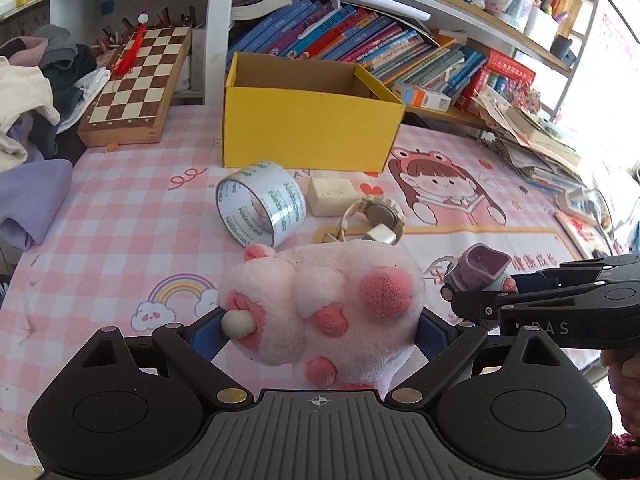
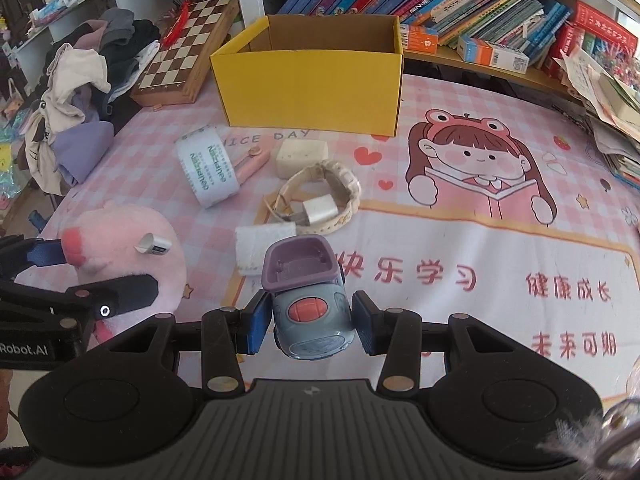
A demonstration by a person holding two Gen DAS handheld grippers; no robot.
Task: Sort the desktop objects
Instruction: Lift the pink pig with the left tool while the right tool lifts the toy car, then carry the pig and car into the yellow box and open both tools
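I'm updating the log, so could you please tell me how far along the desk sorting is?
Nothing looks sorted yet: what shows of the yellow box interior is bare. In hand: the left gripper is around the pink plush, and the right gripper brackets the toy car, though contact is unclear. Left on the mat: tape roll, eraser, watch, charger plug.

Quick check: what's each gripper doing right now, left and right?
Left gripper: closed on the pink plush toy.
Right gripper: fingers either side of the toy car; firm grip cannot be told.
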